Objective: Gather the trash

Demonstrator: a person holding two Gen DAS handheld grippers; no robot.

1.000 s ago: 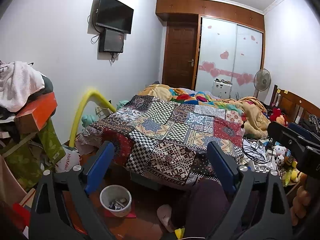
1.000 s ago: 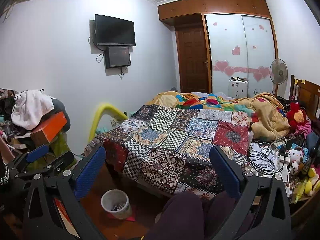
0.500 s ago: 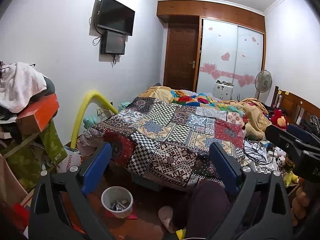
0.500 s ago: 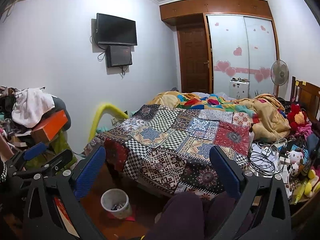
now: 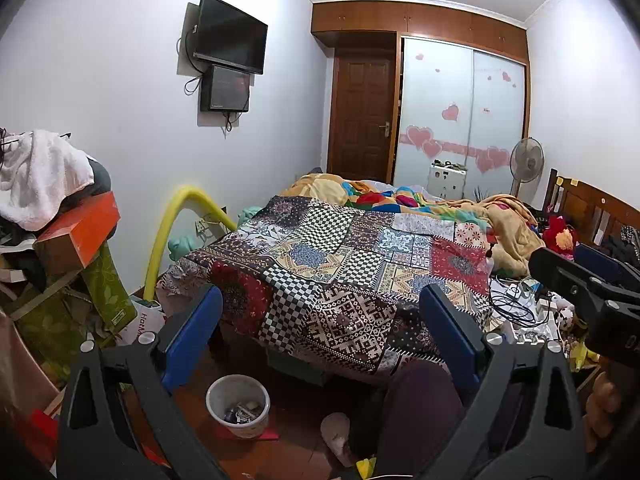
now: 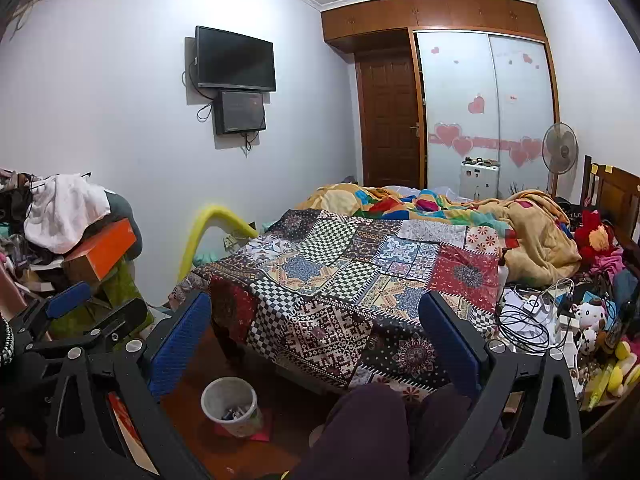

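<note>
Cluttered bedroom, patchwork bedspread [image 5: 344, 264], white bin [image 5: 238, 404] on wood floor, both hand-held grippers [image 5: 320, 334] [image 6: 316, 334] wide open, empty

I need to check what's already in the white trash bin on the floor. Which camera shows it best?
The left wrist view: the white trash bin appears larger there, its opening and contents unobstructed. The right wrist view shows the same bin smaller, its contents harder to make out.

Matt white plastic bin [image 5: 237, 404], patterned cloth quilt [image 5: 340, 268], glossy wooden door [image 5: 363, 116]
</note>
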